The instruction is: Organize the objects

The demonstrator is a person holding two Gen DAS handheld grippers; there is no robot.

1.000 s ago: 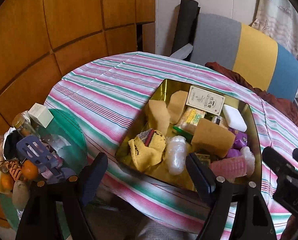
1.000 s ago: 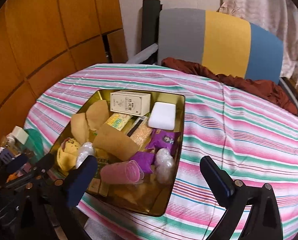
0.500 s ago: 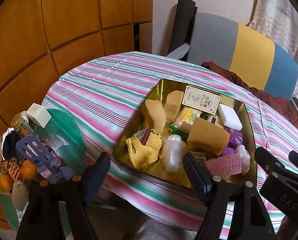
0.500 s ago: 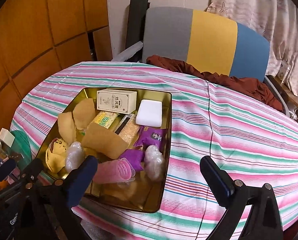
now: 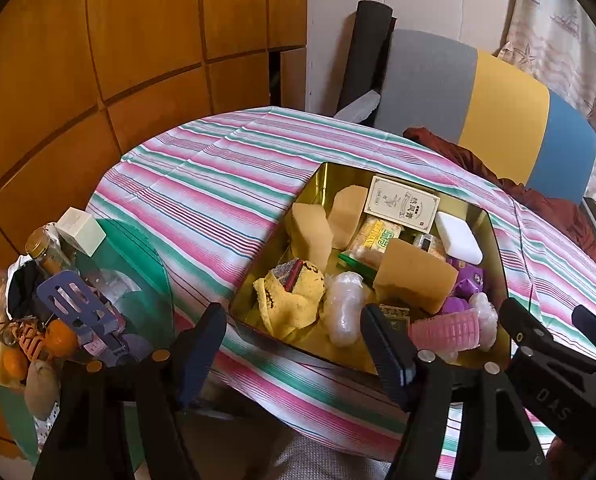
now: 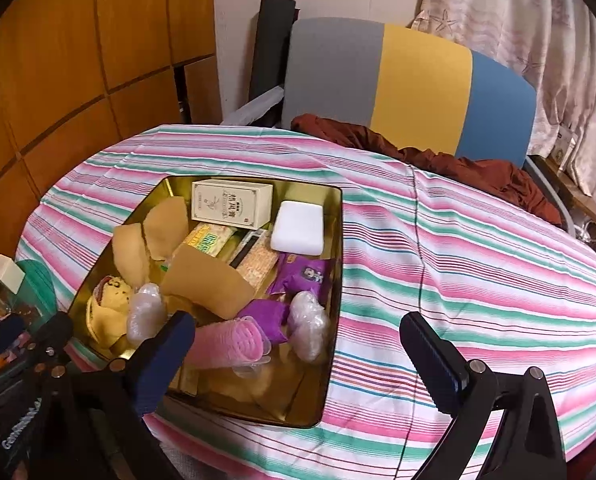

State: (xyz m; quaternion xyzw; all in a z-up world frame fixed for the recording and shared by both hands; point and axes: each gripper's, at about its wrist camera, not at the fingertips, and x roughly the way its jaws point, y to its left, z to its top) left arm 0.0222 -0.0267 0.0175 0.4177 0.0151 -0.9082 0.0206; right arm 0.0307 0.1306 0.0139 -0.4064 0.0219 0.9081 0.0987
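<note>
Your left gripper (image 5: 292, 344) hung over the near edge of the table with its jaws wide but closing, and nothing lay between them. Your right gripper (image 6: 298, 344) hovered beside it, jaws spread wide and empty, its left finger over the near end of the gold tin (image 6: 336, 240).

You held nothing in either tool. The tin sat on the striped tablecloth (image 6: 478, 272), just beyond both tools, and carried a mixed, unsorted load: a pink ribbed roll (image 6: 228, 344) at the near end, two clear wrapped bundles (image 5: 344, 308), a yellow knitted cloth (image 5: 290, 300), tan sponge-like pieces (image 5: 414, 280), purple packets (image 6: 302, 276), a white block (image 6: 298, 228) and a cream printed box (image 6: 230, 204) at the far end.

To your left, off the table edge, a green stand (image 5: 138, 264) held a second heap: a purple spatula (image 5: 74, 308), oranges (image 5: 60, 338), a jar (image 5: 46, 250) and a small pale box (image 5: 80, 230).

In my judgement the organizing had barely started or was between picks. Items overlapped in the tin, nothing was laid out on the cloth, and both piles remained for you to sort.
</note>
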